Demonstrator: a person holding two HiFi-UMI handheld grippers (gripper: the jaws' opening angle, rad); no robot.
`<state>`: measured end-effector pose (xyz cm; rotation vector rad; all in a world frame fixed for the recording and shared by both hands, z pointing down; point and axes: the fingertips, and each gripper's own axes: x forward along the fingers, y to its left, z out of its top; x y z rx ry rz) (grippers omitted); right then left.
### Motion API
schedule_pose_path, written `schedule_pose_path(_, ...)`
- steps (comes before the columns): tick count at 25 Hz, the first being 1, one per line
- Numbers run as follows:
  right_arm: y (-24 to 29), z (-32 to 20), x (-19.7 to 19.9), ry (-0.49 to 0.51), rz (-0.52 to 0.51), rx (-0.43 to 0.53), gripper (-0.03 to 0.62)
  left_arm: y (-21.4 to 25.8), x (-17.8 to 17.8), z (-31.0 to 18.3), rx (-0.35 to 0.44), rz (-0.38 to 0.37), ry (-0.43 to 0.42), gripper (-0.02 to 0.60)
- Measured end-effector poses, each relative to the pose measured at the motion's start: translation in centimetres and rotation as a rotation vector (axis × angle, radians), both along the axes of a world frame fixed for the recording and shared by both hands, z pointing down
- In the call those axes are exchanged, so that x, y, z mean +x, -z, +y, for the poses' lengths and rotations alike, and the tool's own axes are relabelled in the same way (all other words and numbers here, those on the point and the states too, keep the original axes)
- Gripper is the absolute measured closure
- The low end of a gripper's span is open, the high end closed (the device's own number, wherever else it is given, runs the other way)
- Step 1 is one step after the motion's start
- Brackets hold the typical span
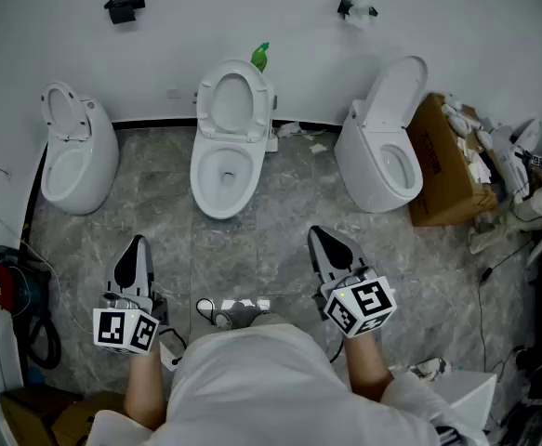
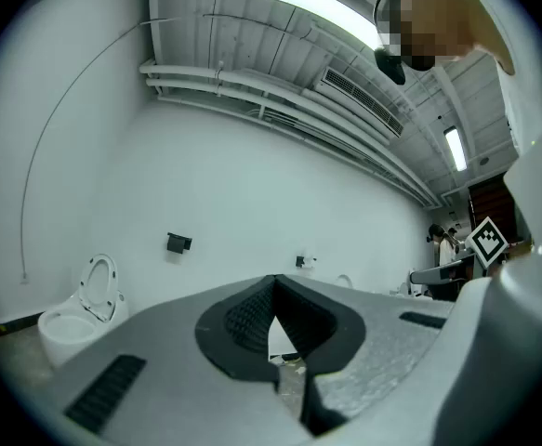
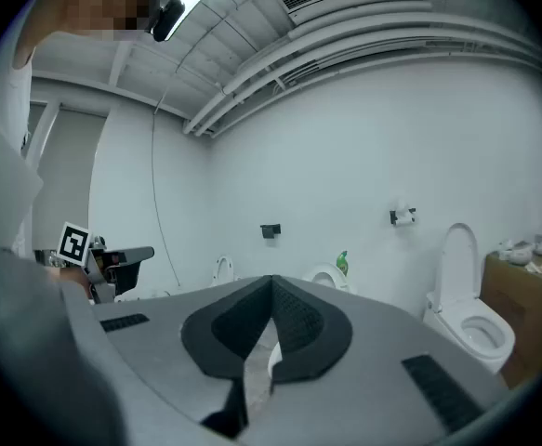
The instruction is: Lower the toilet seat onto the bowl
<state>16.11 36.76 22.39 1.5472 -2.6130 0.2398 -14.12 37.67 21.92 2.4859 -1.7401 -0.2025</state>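
Note:
Three white toilets stand along the far wall. The middle toilet [image 1: 222,170] has its seat [image 1: 231,102] raised against the tank; the right gripper view shows this seat [image 3: 324,276] past the jaws. My left gripper [image 1: 138,247] hovers over the floor, well short of the bowl and to its left, shut with nothing held. My right gripper [image 1: 325,240] is level with it on the right, also shut and holding nothing. In the left gripper view my left gripper [image 2: 272,284] has its tips together. The same holds for my right gripper [image 3: 271,284] in its own view.
The left toilet [image 1: 77,161] has its seat up, and so does the lid of the right toilet [image 1: 382,151]. A green bottle [image 1: 260,56] stands behind the middle tank. A cardboard box [image 1: 447,161] and clutter fill the right side; a red device with cables [image 1: 6,286] lies at the left. My shoes [image 1: 233,312] rest on grey marble floor.

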Motion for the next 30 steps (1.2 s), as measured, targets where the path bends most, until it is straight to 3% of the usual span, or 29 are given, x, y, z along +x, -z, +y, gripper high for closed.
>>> schedule_pose_path(10, -0.9, 0.2, 1.9, 0.008, -0.004, -0.032, 0.595, -0.3, 2.6, 0.1, -0.015, -0.008, -0.004, 0.575)
schedule_pose_path(15, -1.2, 0.2, 2.7, 0.043, -0.06, -0.043, 0.595, -0.9, 4.1, -0.2, -0.029, -0.01, -0.006, 0.577)
schedule_pose_path(30, -1.2, -2.0, 8.2, 0.04, -0.09, -0.013, 0.595, -0.7, 9.0, -1.5, -0.04, -0.042, 0.005, 0.577)
